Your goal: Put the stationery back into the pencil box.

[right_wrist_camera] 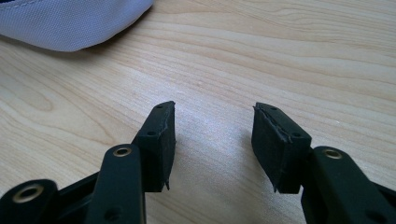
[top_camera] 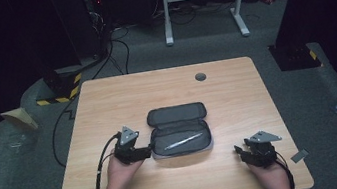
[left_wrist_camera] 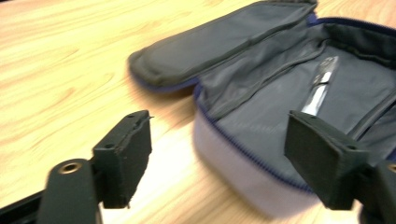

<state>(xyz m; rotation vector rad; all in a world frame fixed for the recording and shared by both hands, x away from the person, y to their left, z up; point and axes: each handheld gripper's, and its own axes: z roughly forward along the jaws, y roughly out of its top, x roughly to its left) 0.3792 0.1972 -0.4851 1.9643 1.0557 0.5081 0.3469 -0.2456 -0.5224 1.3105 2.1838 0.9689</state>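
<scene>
Pencil case (top_camera: 181, 135) unzipped, lid laid flat; silver pen (top_camera: 183, 141) held inside. Left gripper (top_camera: 146, 152) at case's left edge, jaws parted, empty. Right gripper (top_camera: 244, 153) right of case, jaws parted, empty.

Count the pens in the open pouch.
1. A single silver metal pen lies slantwise in the lower half of the open grey fabric zip pouch, also seen in the left gripper view. The inner pockets could hide more.
</scene>
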